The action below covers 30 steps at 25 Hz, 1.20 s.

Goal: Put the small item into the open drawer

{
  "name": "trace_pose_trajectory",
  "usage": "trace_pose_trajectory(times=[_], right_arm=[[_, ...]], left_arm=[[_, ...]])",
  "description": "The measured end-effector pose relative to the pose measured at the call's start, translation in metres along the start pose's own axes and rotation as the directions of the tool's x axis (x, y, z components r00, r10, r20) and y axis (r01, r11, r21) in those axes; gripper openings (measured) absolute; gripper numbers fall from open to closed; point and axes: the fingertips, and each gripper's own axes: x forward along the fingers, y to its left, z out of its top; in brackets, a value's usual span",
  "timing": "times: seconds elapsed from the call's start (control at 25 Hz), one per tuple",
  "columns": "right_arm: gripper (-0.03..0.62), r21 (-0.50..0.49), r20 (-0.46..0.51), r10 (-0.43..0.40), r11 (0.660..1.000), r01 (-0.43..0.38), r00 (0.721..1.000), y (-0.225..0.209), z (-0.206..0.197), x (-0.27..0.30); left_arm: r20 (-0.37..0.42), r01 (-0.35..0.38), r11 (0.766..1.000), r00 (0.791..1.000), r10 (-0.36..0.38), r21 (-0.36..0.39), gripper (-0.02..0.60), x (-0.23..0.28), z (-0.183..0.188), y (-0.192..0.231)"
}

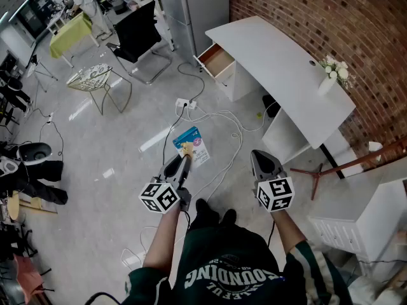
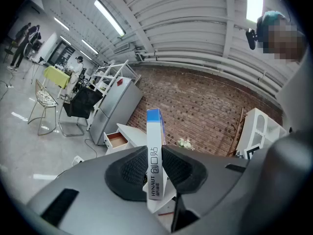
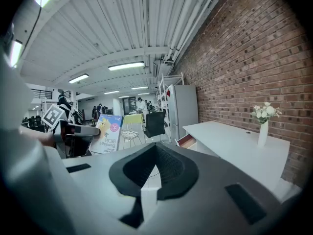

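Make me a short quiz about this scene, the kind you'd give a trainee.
1. True or false: the left gripper is clamped on the small box.
2. The drawer in the white desk is: A open; B shut; C missing.
3. Fill in: the right gripper, jaws together, holds ____.

Key: 1 true; 2 A; 3 nothing.

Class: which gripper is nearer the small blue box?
Left. The left gripper clamps the box between its jaws; the right gripper is shut on nothing, apart to the box's right.
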Motion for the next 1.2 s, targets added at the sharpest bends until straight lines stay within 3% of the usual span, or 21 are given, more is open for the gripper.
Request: trace_pose_trajectory(times=[0.56,1.2], right_arm=[[0.023,-0.043,0.013,0.026,0.999,-0.025,1.0,0.012,0.0,0.003],[0.023,-0.01,0.014,0.04,0.999,-0.04,0.999,0.005,0.001,0.006]], left_arm=[[0.001,0.001,1.0,1.0,-0.001,-0.01,0.101,0.002,0.0,0.002],[-0.001,-0.006,1.0,1.0,0.006,-0.014,0.101,0.014,0.004,0.002]])
